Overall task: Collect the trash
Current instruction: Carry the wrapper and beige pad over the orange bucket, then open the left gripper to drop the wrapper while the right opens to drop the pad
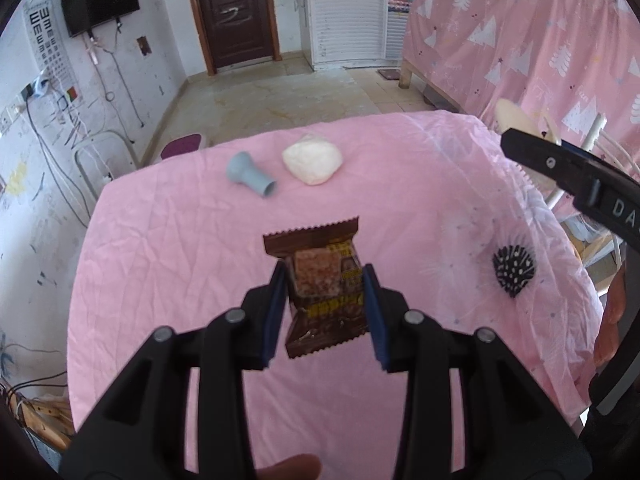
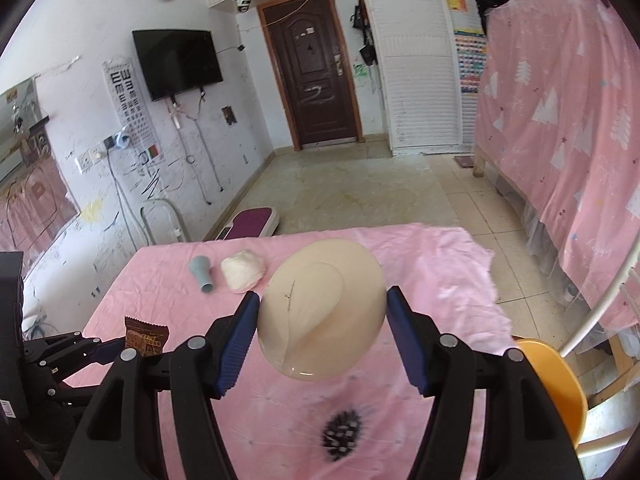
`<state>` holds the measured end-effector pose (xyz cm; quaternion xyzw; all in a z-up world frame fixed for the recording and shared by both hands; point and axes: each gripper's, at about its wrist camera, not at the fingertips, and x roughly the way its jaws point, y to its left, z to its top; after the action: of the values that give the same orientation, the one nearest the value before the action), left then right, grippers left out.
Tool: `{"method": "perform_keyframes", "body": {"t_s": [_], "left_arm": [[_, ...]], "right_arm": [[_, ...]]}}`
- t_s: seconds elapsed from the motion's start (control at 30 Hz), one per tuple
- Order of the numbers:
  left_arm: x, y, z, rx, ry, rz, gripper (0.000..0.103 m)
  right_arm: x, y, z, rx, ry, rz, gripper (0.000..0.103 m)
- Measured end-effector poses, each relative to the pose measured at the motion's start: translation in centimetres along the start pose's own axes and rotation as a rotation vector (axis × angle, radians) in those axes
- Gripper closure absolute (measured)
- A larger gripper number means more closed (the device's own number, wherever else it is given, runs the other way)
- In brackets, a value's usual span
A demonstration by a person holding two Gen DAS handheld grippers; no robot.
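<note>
- Left gripper [image 1: 325, 300]: clenched on a brown snack wrapper [image 1: 322, 284], its blue pads pressing the packet's two sides; the packet hangs clear of the pink-covered bench [image 1: 168, 264], above the middle of the cloth.
- Right gripper [image 2: 322, 332]: grasping a cream-coloured bowl [image 2: 322, 308] across its width, tilted so that its underside faces the camera, and lifted off the bench near the right edge.
- Still lying on the bench, toward the far edge: a crumpled white tissue wad [image 1: 313, 161] and, just beside it on its left, a grey funnel-shaped plastic piece [image 1: 250, 173] resting on its side. The two appear apart, though close.
- A black spotted print [image 1: 514, 270] near the right edge belongs to the cloth itself and is not an item to collect.
- Step in hand, as judged: the carry phase. Both hands are loaded and raised, so one piece of trash and the likely receptacle are in the air together.
- Next move, as judged: the wrapper needs to meet the bowl's hollow. That calls for turning the bowl mouth-up, bringing the left gripper over it, and letting go only once the packet is above the opening.
- Remaining work, as judged: the tissue wad and the grey piece at the far edge are not yet gathered; whether a bin stands nearby cannot be told.
</note>
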<state>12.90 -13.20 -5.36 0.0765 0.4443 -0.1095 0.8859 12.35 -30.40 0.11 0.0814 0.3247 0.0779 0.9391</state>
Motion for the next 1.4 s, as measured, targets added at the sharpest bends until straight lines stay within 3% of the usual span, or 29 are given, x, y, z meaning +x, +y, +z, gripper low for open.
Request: {"method": "perform_keyframes", "body": {"t_s": [0.53, 1.03, 1.4], "left_arm": [[0.5, -8.6, 2.3, 0.170, -0.007, -0.023, 0.068], [1.5, -18.1, 4.4, 0.318, 0.006, -0.086, 0.068], [3.9, -23.6, 5.9, 0.317, 0.064, -0.362, 0.068]], "right_arm": [[-5.6, -12.0, -2.5, 0.176, -0.075, -0.116, 0.048], [-7.3, -19.9, -7.2, 0.290, -0.050, -0.189, 0.048], [-7.8, -23.7, -9.3, 0.357, -0.042, -0.211, 0.048]]}}
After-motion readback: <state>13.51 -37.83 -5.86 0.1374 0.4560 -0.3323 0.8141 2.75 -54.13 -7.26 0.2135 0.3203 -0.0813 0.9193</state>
